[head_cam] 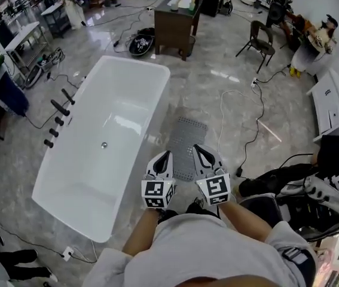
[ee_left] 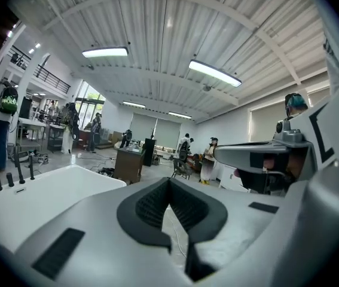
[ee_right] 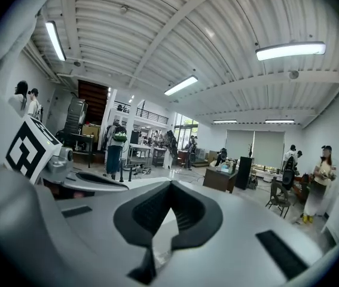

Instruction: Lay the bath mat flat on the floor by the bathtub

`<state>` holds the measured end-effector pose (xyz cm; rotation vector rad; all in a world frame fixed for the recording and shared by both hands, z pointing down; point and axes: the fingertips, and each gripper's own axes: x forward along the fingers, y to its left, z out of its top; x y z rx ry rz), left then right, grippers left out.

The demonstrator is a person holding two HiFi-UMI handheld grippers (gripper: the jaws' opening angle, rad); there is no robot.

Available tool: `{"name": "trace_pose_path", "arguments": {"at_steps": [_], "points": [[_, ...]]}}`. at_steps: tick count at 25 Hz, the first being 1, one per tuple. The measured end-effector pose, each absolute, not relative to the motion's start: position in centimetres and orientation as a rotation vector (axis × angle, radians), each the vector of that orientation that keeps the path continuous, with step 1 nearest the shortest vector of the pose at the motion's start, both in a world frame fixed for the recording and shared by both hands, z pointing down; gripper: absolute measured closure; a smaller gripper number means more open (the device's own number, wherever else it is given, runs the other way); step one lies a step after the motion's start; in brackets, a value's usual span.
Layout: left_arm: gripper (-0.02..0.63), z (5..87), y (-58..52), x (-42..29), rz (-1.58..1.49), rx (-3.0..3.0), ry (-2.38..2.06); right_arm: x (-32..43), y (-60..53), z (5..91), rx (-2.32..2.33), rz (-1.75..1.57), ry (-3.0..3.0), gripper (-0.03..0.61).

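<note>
A grey perforated bath mat [head_cam: 185, 143] lies flat on the marble floor, along the right side of the white bathtub [head_cam: 106, 142]. Both grippers are held side by side just short of the mat's near end, above the floor. My left gripper [head_cam: 164, 158] is shut with nothing between its jaws, and my right gripper [head_cam: 202, 155] is also shut and empty. In the left gripper view the left gripper [ee_left: 170, 211] points level across the room, with the bathtub [ee_left: 31, 193] at the left. The right gripper [ee_right: 168, 211] also points out into the hall.
White and black cables [head_cam: 250, 121] run over the floor right of the mat. A dark wooden cabinet [head_cam: 175, 26] and a folding chair [head_cam: 259, 37] stand beyond the tub. Black tap fittings [head_cam: 58, 118] line the tub's left side. A black bag [head_cam: 289, 187] lies at the right.
</note>
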<state>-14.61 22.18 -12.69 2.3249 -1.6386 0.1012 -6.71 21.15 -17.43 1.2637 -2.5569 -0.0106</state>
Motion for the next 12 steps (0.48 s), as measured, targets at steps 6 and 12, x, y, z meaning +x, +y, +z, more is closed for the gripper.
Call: {"name": "trace_pose_path", "arguments": {"at_steps": [6,12], "points": [[0.601,-13.4,22.0,-13.4,0.016,2.340,-1.633,-5.8,22.4,-17.3,1.254,-0.056,-2.534,0.572],[0.601,-13.6,23.4,-13.6,0.020,2.351,-1.609,-5.7,23.2,-17.2,1.274,-0.025,-2.495,0.572]]}}
